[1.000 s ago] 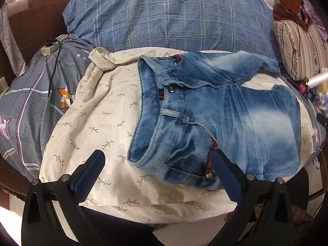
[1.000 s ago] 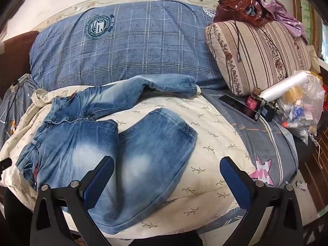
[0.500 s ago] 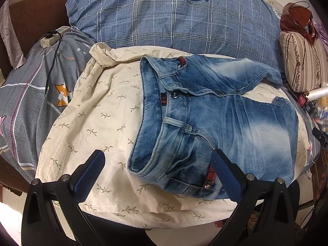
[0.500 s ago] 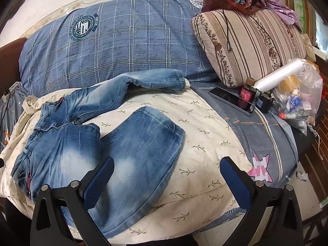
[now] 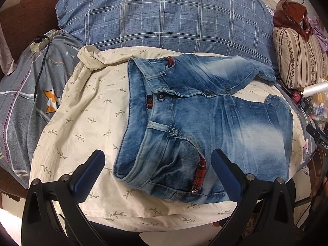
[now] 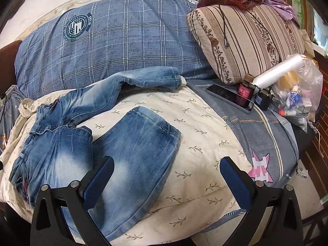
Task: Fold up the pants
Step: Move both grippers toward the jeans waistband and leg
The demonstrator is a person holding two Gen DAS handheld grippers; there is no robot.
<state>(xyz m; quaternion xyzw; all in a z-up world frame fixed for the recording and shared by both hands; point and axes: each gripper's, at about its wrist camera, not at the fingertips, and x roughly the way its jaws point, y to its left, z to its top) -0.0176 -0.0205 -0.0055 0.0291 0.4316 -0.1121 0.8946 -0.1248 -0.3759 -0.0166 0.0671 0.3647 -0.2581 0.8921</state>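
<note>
Both cameras have drawn nearer to the bed over the last second, so the jeans (image 5: 205, 127) now fill more of each view, though the garment itself lies as it did. We find the left gripper (image 5: 157, 166) hovering at the near edge with its jaws wide and empty, one finger over the cream sheet (image 5: 82, 110), the other over the denim near the red-trimmed pocket. We find the right gripper (image 6: 167, 176) likewise wide and holding nothing, above the near leg.

The jeans (image 6: 131, 149) lie unfolded on the cream sheet, waistband to the left, legs running right. From the left wrist view the waistband, button and pocket are plain, but the far leg's hem disappears behind a fold. The right wrist view shows what that one cannot: the far leg bends along the blue plaid pillow (image 6: 114, 47), its cuff beside the striped cushion (image 6: 246, 39), and the near leg ends short in a broad hem. There the waistband is crumpled and hard to read.

A phone (image 6: 227, 97) and a plastic bag (image 6: 301, 90) sit far right; the bag's contents are unclear. The power strip (image 5: 44, 40) appears only in the left view.
</note>
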